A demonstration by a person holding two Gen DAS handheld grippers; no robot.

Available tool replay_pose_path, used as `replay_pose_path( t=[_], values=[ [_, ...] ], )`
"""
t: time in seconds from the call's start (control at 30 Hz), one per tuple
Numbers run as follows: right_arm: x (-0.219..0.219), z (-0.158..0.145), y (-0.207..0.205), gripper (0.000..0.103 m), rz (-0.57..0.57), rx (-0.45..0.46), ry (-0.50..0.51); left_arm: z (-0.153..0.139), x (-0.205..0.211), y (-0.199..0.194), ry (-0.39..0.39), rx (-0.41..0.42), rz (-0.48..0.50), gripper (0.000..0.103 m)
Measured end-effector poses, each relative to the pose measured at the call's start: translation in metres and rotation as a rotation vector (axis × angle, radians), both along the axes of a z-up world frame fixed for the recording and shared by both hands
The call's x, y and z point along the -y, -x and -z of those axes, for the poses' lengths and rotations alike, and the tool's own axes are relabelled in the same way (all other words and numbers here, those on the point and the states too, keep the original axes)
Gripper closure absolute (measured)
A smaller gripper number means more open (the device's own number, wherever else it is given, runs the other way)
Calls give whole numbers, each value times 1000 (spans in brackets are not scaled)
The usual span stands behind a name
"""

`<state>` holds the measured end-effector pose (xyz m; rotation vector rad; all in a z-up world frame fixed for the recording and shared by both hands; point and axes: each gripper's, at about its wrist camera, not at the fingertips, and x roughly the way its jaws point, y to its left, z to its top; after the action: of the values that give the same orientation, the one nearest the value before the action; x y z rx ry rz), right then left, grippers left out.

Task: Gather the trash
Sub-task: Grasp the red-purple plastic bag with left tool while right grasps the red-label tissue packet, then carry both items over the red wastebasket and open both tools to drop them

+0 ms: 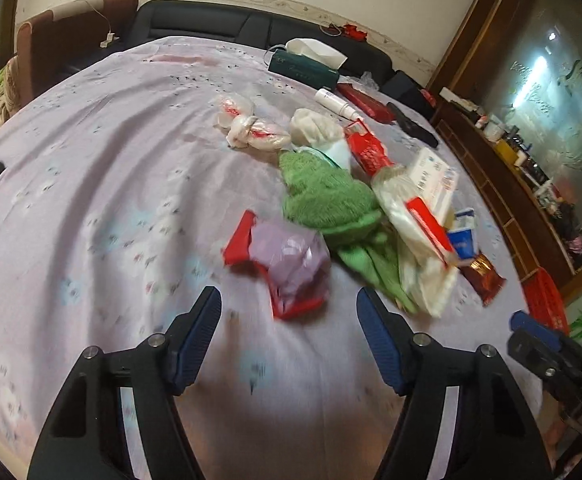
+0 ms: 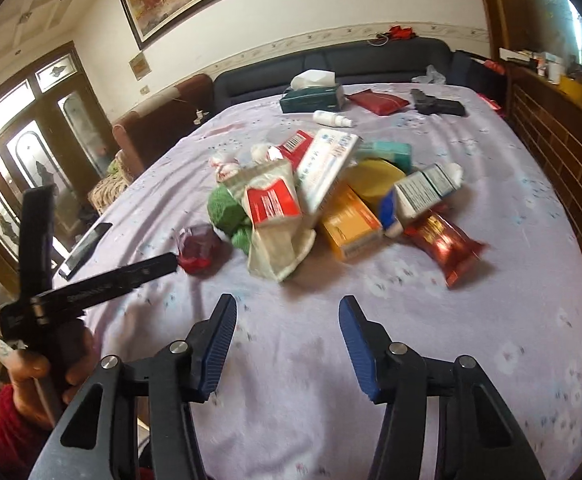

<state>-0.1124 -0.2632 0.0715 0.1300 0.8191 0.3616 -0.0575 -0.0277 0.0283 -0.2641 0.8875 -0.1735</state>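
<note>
A matt lilac cloth with a faint printed pattern (image 2: 431, 320) is seen across the table, creased toward the upper right. At centre, a fuzzy green towel (image 1: 327, 196) is flanked by a glossy foil wrapper (image 2: 447, 248), lower right, and printed cardboard cartons (image 2: 351, 224).

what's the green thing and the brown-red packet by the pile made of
Green thing: looks like knitted or terry cloth, matte and fuzzy, slumped in soft folds. Brown-red packet: likely foil or metallised plastic film, glossy, with bright glints and crinkles. Motion blur leaves both uncertain. Both grippers hover open, holding nothing.
</note>
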Motion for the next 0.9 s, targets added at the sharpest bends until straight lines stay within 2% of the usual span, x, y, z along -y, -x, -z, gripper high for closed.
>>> replay_pose_path(
  t=[0.03,0.07,0.13,0.23,0.3,0.47,0.5,0.53,0.73,0.9],
  values=[
    [-3,-1,-5,45,-4,5,9,4,2,-7,-9,-13,-4,41],
    [-8,-1,-13,45,-14,6,17,7,3,-13,-4,-31,2,53],
    [-13,0,-26,45,-39,-8,6,15,5,-25,12,-65,15,57],
    [-22,8,-50,45,-59,-46,13,17,10,-34,-20,-49,11,60],
    [-27,12,-63,45,-57,-48,28,16,9,-35,-20,-43,16,76],
    [-46,23,-85,46,-71,-40,105,18,7,-34,-14,-19,35,78],
    [-49,26,-88,56,-66,-46,121,17,7,-33,-14,-8,39,78],
    [-50,28,-88,57,-56,-46,138,14,7,-30,-28,7,37,78],
    [-45,13,-60,58,-50,23,93,-4,9,-7,-41,87,71,78],
    [-16,-8,-35,58,1,64,3,-29,32,9,-29,144,158,78]
  ],
)
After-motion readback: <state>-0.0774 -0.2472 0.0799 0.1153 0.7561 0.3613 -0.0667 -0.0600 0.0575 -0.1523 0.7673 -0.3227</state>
